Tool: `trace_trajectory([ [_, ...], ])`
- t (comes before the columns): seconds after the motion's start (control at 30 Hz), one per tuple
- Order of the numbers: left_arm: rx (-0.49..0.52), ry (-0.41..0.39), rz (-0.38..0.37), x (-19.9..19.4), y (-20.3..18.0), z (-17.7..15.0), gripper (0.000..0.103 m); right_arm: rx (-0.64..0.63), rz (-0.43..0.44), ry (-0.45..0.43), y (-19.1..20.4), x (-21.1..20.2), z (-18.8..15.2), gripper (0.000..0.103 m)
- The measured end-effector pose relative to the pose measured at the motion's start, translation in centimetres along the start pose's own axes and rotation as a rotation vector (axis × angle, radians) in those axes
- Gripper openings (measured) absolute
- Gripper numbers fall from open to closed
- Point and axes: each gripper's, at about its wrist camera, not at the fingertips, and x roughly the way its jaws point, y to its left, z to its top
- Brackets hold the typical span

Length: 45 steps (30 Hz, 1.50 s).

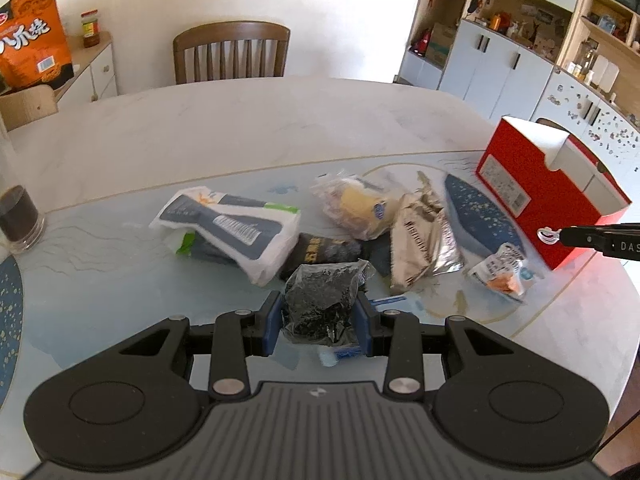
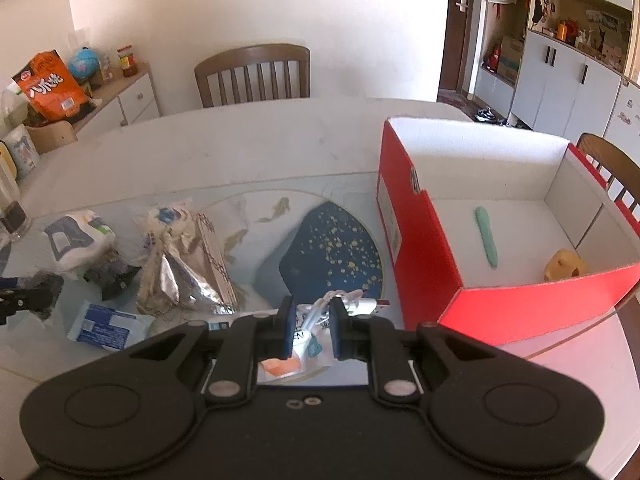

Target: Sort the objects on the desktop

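Note:
My left gripper (image 1: 319, 318) is shut on a clear packet of black stuff (image 1: 320, 300), held just above the table. My right gripper (image 2: 311, 324) is shut on a coiled white USB cable (image 2: 344, 305), left of the open red shoebox (image 2: 416, 248); its tip and the cable also show in the left wrist view (image 1: 547, 235). The box (image 1: 536, 196) holds a green pen (image 2: 487, 235) and a yellow toy (image 2: 564, 265). On the table lie a white and blue packet (image 1: 236, 226), a yellow snack bag (image 1: 360, 206), a silver foil bag (image 1: 420, 240) and a small orange packet (image 1: 505, 272).
A glass with dark liquid (image 1: 18, 216) stands at the table's left edge. A wooden chair (image 1: 232, 52) is behind the table, another (image 2: 612, 172) beyond the box. A blue snack packet (image 2: 104, 326) lies near the front. An orange bag (image 1: 34, 36) sits on the side cabinet.

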Motion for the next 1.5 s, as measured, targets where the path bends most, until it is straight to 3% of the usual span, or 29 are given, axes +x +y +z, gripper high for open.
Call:
trace_trajectory([
  [0.77, 0.102, -0.056, -0.106, -2.2, -8.3, 4.1, 0.036, -0.005, 0.027, -0.142, -4.0, -5.8, 3.5, 0.016],
  [1.5, 0.181, -0.078, -0.167, 0.6, -19.4, 8.1, 0.036, -0.001, 0.027, -0.166, -12.6, -5.2, 5.3, 0.016],
])
